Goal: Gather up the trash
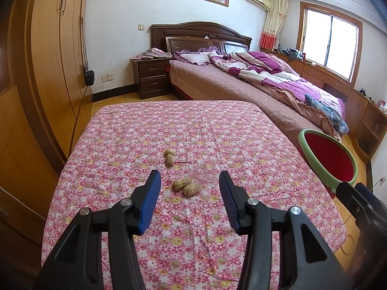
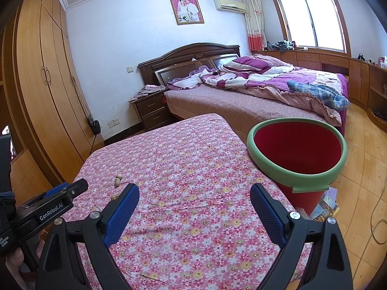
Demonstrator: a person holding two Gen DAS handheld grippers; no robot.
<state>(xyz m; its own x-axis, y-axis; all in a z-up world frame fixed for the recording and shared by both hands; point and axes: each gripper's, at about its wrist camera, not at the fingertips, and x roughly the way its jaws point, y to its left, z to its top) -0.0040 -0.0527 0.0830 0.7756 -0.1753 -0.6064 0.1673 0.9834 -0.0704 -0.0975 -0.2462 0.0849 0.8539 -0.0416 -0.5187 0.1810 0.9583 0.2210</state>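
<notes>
Inside, the red bin [image 2: 297, 154] shows only bare wall; both the left gripper [image 1: 189, 181] and right gripper [image 2: 194, 193] gape, holding nothing, peanuts [image 1: 185, 185] lying loose.

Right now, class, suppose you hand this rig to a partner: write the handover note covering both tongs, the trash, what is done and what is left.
Left tongs: open, empty, above the floral tablecloth, pointed at the near pair of peanuts.
Right tongs: open, empty, over the table's right side, next to the red bin with green rim.
Second peanut pair lies farther back on the cloth.
Done: no peanuts visible in the bin.
Left: pick up both pairs and drop them in the bin.
</notes>
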